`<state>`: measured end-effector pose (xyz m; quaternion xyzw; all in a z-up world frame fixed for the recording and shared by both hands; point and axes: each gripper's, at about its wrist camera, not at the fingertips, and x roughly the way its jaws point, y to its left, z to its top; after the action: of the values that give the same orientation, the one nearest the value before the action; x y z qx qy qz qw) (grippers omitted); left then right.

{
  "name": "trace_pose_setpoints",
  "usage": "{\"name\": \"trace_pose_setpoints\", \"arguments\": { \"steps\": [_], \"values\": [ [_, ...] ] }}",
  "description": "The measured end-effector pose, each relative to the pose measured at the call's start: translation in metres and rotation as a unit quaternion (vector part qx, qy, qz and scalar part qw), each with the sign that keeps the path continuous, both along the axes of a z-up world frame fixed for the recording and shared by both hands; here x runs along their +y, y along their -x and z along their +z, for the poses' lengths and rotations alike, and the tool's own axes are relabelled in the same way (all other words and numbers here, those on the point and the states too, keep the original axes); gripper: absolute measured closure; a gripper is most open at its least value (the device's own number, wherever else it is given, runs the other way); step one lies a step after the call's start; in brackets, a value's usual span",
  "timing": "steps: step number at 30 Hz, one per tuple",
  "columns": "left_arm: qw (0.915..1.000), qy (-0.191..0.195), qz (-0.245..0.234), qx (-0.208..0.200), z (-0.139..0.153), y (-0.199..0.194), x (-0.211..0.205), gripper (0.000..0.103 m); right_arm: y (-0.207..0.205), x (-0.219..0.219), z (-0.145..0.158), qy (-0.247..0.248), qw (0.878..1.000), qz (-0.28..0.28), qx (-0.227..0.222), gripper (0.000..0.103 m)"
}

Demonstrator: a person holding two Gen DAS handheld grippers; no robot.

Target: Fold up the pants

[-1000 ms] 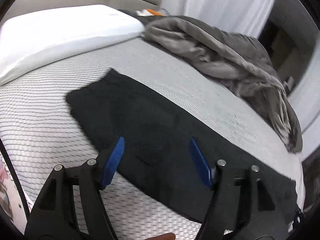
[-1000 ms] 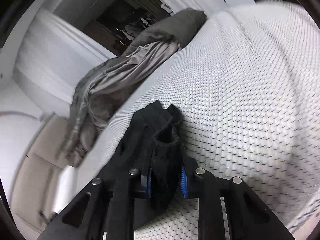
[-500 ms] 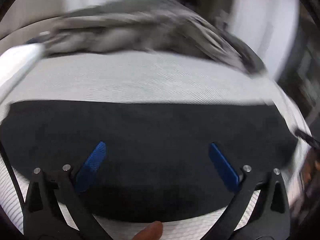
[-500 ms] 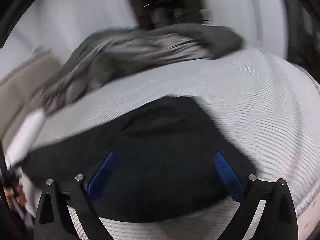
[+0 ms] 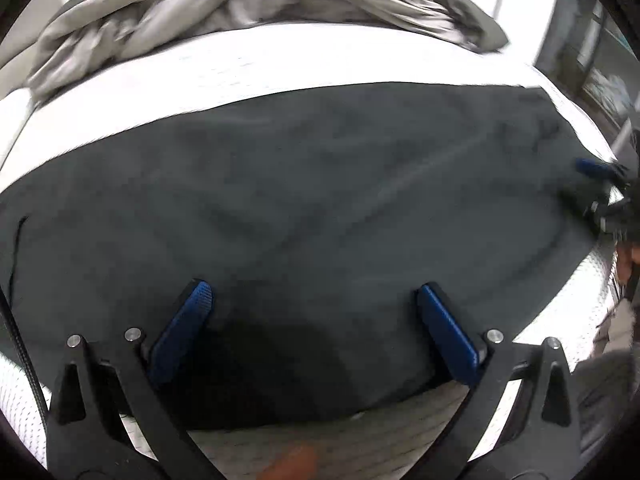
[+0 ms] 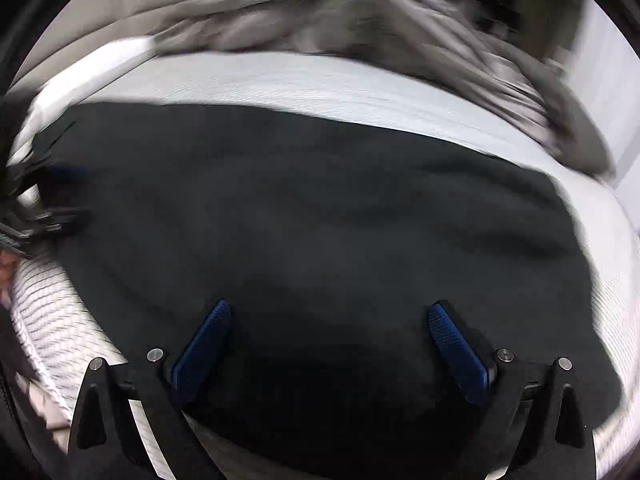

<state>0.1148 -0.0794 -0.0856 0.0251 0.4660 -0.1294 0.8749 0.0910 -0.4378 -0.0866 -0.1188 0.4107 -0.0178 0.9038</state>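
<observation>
On the white textured bed (image 5: 280,60), black pants (image 5: 320,200) lie flat; left gripper (image 5: 314,294) and right gripper (image 6: 330,312) hover spread wide above them.

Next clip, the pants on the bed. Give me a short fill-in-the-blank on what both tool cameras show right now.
1. The pants lie spread on the ___.
2. The left tool has its jaws ___.
3. The right tool holds ___.
4. Beyond the pants lies a crumpled ___ blanket.

Missing words: bed; open; nothing; grey
</observation>
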Motion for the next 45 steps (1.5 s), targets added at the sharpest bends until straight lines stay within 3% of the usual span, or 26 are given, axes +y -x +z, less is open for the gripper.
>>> {"name": "trace_pose_setpoints", "arguments": {
  "steps": [1, 3, 5, 7, 11, 15, 17, 19, 20, 23, 24, 25, 27, 28, 29, 31, 32, 34, 37, 39, 40, 41, 42, 43, 44, 45],
  "values": [
    [1.0000, 0.007, 0.004, 0.002, 0.000, 0.001, 0.015, 0.001, 0.003, -0.028, 0.000, 0.026, 0.998, -0.055, -0.013, 0.002],
    [0.9999, 0.013, 0.006, 0.003, 0.002, 0.004, 0.030, 0.001, 0.008, -0.059, 0.001, 0.034, 0.993, -0.112, -0.024, 0.001],
    [0.9999, 0.005, 0.013, 0.000, 0.005, 0.008, 0.039, 0.001, 0.018, -0.074, 0.008, -0.002, 0.992, -0.118, -0.035, 0.001],
    [0.9997, 0.012, 0.018, -0.006, 0.014, 0.008, 0.039, 0.001, 0.028, -0.066, 0.019, 0.002, 0.992, -0.116, -0.055, 0.001],
    [0.9996, 0.013, 0.010, -0.022, 0.028, -0.008, 0.022, 0.001, 0.016, -0.019, 0.038, -0.052, 0.995, -0.038, -0.074, 0.001],
    [0.9998, -0.005, -0.007, 0.015, 0.014, -0.040, -0.014, 0.001, -0.023, 0.039, 0.020, -0.120, 0.992, 0.042, -0.016, 0.000],
    [0.9990, -0.041, -0.012, 0.015, 0.004, -0.043, -0.022, 0.000, -0.044, 0.073, -0.006, -0.088, 0.992, 0.079, 0.035, 0.001],
    [0.9990, -0.037, -0.019, 0.016, 0.005, -0.043, -0.019, 0.000, -0.046, 0.093, -0.019, -0.011, 0.994, 0.108, 0.033, 0.001],
    [0.9990, -0.036, -0.020, 0.015, 0.008, -0.043, -0.015, 0.000, -0.043, 0.090, -0.016, -0.011, 0.993, 0.111, 0.027, 0.001],
    [0.9990, -0.041, -0.009, 0.014, 0.009, -0.044, 0.000, 0.000, -0.034, 0.062, -0.007, 0.017, 0.997, 0.067, 0.018, 0.001],
    [0.9991, -0.040, -0.001, 0.013, 0.011, -0.044, 0.009, 0.000, -0.026, 0.020, -0.007, 0.084, 0.996, -0.002, -0.001, 0.001],
    [0.9992, -0.039, 0.006, 0.013, 0.012, -0.040, 0.017, 0.000, -0.021, -0.006, -0.008, 0.095, 0.995, -0.037, -0.002, 0.001],
    [0.9988, -0.040, 0.021, 0.019, 0.011, -0.037, 0.033, 0.000, -0.018, -0.027, -0.007, 0.091, 0.994, -0.064, -0.002, 0.001],
    [0.9987, -0.037, 0.027, 0.023, 0.012, -0.035, 0.040, 0.000, -0.011, -0.055, -0.005, 0.066, 0.993, -0.093, 0.000, 0.000],
    [0.9985, -0.035, 0.033, 0.025, 0.014, -0.034, 0.043, 0.001, 0.002, -0.100, 0.004, 0.026, 0.987, -0.158, 0.000, 0.000],
    [0.9983, -0.033, 0.042, 0.024, 0.020, -0.031, 0.046, 0.001, 0.019, -0.117, 0.015, -0.026, 0.984, -0.178, -0.016, 0.000],
    [0.9988, -0.022, 0.040, 0.020, 0.024, -0.028, 0.043, 0.001, 0.025, -0.110, 0.023, -0.022, 0.983, -0.180, -0.031, 0.001],
    [0.9998, 0.009, 0.016, 0.006, 0.033, -0.023, 0.029, 0.001, 0.029, -0.080, 0.037, -0.013, 0.987, -0.147, -0.057, 0.001],
    [0.9994, 0.021, -0.028, -0.001, 0.035, -0.021, -0.010, 0.001, 0.027, -0.009, 0.045, -0.048, 0.995, -0.037, -0.074, 0.001],
    [0.9981, 0.012, -0.060, 0.006, 0.027, -0.020, -0.038, 0.001, 0.022, 0.032, 0.034, -0.052, 0.997, 0.015, -0.054, 0.001],
    [0.9971, -0.006, -0.075, 0.008, 0.021, -0.019, -0.052, 0.001, 0.022, 0.032, 0.034, -0.052, 0.997, 0.015, -0.054, 0.001],
    [0.9959, -0.028, -0.086, 0.008, 0.017, -0.018, -0.061, 0.001, 0.018, 0.061, 0.023, -0.042, 0.997, 0.050, -0.035, 0.001],
    [0.9936, -0.053, -0.099, 0.007, 0.013, -0.017, -0.066, 0.001, 0.011, 0.089, 0.004, -0.001, 0.996, 0.087, -0.004, 0.001],
    [0.9927, -0.053, -0.108, 0.007, 0.013, -0.015, -0.065, 0.001, 0.011, 0.089, 0.004, -0.001, 0.996, 0.087, -0.004, 0.001],
    [0.9923, -0.047, -0.114, 0.011, 0.015, -0.014, -0.059, 0.001, 0.018, 0.090, -0.008, 0.048, 0.994, 0.096, -0.002, 0.001],
    [0.9924, -0.040, -0.115, 0.017, 0.016, -0.013, -0.050, 0.000, 0.022, 0.076, -0.005, 0.046, 0.995, 0.088, -0.006, 0.001]
  ]
}}
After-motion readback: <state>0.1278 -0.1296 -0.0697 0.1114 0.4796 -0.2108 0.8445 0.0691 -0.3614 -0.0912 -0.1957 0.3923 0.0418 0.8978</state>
